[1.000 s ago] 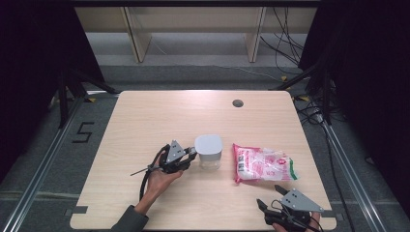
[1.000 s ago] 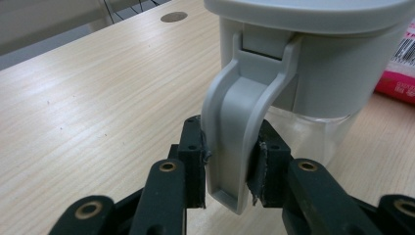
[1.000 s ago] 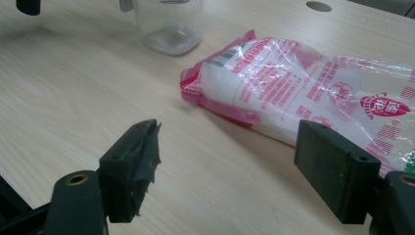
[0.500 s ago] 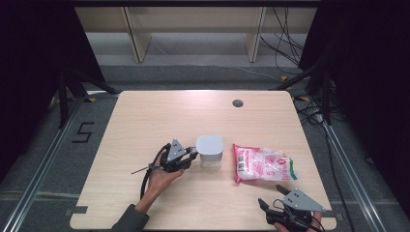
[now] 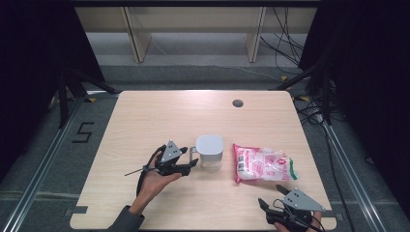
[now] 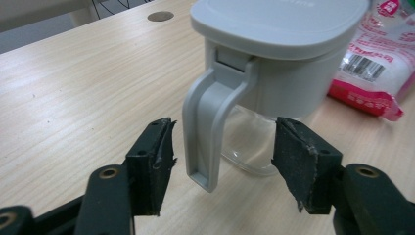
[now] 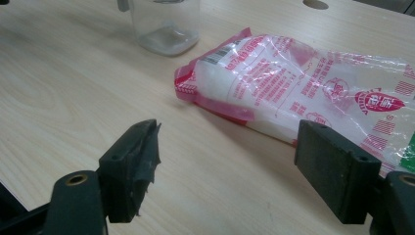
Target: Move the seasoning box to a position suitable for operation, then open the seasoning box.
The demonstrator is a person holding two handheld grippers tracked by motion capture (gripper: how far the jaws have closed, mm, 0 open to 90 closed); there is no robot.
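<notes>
My left gripper (image 6: 222,166) has just been opening — jaws clear of the grey handle (image 6: 208,129) between them. Clear jar (image 6: 274,88), grey lid. My right gripper (image 7: 227,169) — wide open, empty.

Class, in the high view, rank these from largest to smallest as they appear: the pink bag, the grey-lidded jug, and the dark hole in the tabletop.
1. pink bag
2. grey-lidded jug
3. dark hole, smallest, though it lies farther from the camera.
</notes>
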